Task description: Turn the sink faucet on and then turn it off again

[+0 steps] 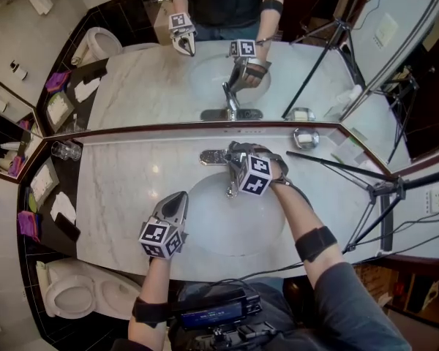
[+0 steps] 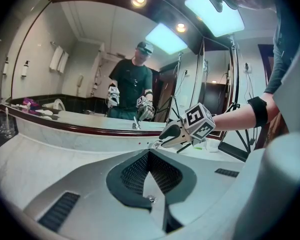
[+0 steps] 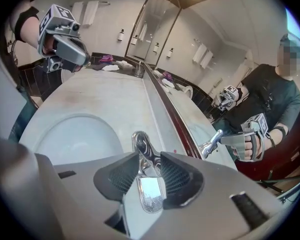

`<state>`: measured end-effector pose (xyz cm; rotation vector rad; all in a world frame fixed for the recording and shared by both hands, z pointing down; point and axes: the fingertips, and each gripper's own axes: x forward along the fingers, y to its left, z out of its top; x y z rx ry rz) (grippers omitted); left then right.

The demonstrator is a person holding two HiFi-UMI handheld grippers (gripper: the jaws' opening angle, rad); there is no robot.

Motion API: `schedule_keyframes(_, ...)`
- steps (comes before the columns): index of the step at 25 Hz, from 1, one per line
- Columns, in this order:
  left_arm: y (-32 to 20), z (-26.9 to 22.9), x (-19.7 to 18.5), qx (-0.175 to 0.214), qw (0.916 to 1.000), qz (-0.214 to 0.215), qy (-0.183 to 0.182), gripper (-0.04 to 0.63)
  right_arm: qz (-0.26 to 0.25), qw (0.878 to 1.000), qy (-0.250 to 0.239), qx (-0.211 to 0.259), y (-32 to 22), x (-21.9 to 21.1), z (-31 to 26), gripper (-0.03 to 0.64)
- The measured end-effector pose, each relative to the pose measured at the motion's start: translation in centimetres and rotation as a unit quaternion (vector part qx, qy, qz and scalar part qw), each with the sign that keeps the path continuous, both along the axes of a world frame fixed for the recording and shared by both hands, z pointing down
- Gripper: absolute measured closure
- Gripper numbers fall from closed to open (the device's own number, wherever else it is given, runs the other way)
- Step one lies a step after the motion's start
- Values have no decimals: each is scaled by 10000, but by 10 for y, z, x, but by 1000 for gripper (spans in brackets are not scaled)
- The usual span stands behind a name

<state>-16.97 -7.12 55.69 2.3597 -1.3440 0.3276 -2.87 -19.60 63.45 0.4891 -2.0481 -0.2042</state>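
Note:
The chrome faucet stands at the back of the white basin, against the mirror. My right gripper comes down on it from the right. In the right gripper view the flat lever lies between the two pads, which hug its narrow neck with no gap showing, and the spout points toward the basin. No water shows. My left gripper hovers over the counter at the basin's left rim, jaws shut on nothing.
A marble counter runs under a wide mirror. A glass tumbler stands far left and a small round dish to the faucet's right. A tripod stands at the right and a toilet lower left.

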Motion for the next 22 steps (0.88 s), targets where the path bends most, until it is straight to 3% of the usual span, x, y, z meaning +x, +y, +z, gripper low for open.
schedule_keyframes(6,6,-10,2,84,9999,-7,76,594,33,9996,-253,156,28,14,-32,460)
schedule_keyframes(12,6,-22,0,171,9997,-23,145,594,578,9931,-954,369,59,37,-68,595)
schedule_keyframes(22,8,-28,4,235,9996,122,111,594,1468,9751,-1433,843,119,86,-99,597)
